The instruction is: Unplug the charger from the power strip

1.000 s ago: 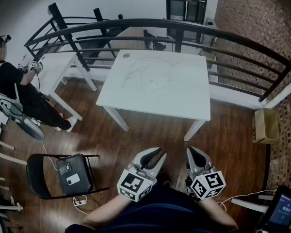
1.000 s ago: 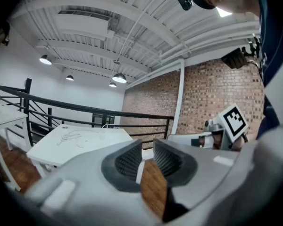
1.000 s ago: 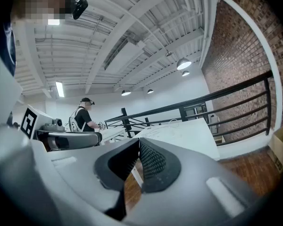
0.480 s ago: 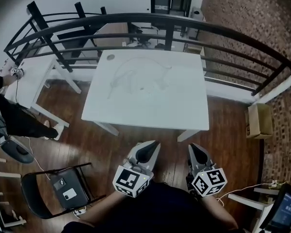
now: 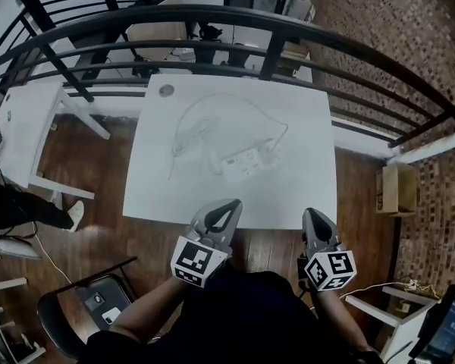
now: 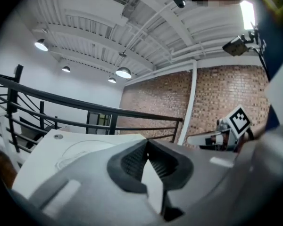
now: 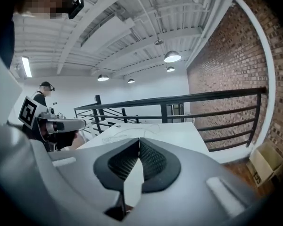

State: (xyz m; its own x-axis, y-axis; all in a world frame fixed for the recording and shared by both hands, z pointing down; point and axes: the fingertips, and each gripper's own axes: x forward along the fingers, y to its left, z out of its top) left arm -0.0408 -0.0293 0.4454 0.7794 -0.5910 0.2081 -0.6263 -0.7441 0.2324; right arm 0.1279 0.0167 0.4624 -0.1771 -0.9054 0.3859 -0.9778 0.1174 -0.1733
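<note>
Left gripper (image 5: 227, 205) is just closing empty, right gripper (image 5: 313, 214) staying clenched, both nearing the power strip (image 5: 246, 163) at frame centre.

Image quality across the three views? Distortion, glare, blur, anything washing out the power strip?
Head view: strong fisheye, the railing bows; white power strip low-contrast on the bright white table, still legible. Left gripper view: dark vignette corners, ceiling lamp blown out, left hand-held gripper soft up close. Right gripper view: same vignette, another ceiling lamp glares.
</note>
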